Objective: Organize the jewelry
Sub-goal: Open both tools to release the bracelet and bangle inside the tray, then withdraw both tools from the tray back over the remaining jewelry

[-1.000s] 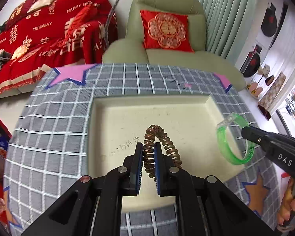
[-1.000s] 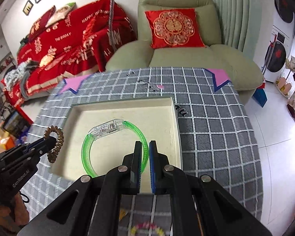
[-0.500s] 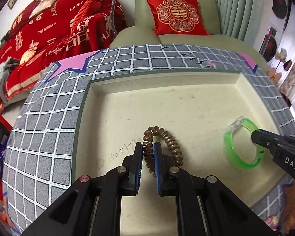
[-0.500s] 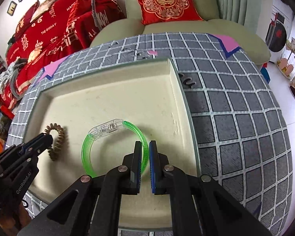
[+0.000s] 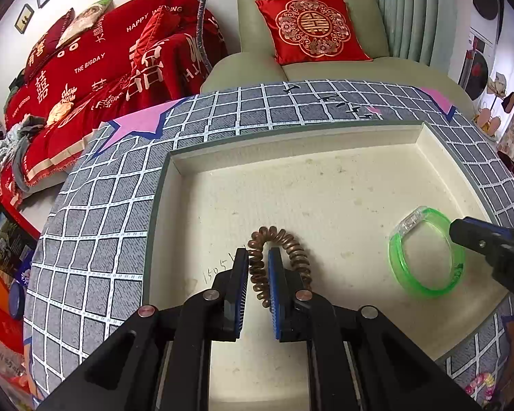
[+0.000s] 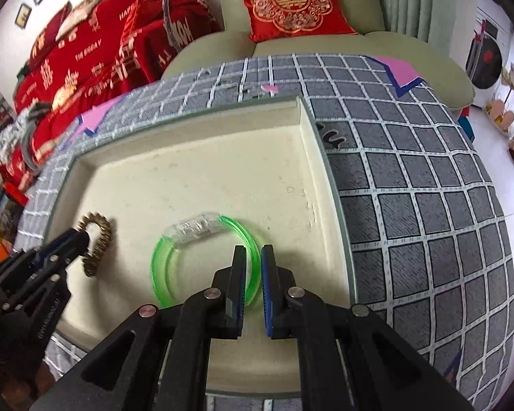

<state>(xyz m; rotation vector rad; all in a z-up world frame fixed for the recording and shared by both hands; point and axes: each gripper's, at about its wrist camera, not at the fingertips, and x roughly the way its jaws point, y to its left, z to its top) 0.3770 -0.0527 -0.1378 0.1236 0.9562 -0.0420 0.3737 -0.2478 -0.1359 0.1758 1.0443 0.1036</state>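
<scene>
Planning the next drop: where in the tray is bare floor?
Free: the tray floor behind both pieces, toward the far wall, and between coil bracelet and green bangle. Crowded: the near edge, with left gripper and right gripper.

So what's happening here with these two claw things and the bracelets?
A person is sorting jewelry with two hand-held grippers. The left gripper is clamped on a bronze coil bracelet, down on the cream tray. The right gripper has a green bangle between its fingers on the same tray, and its jaws are opening.
</scene>
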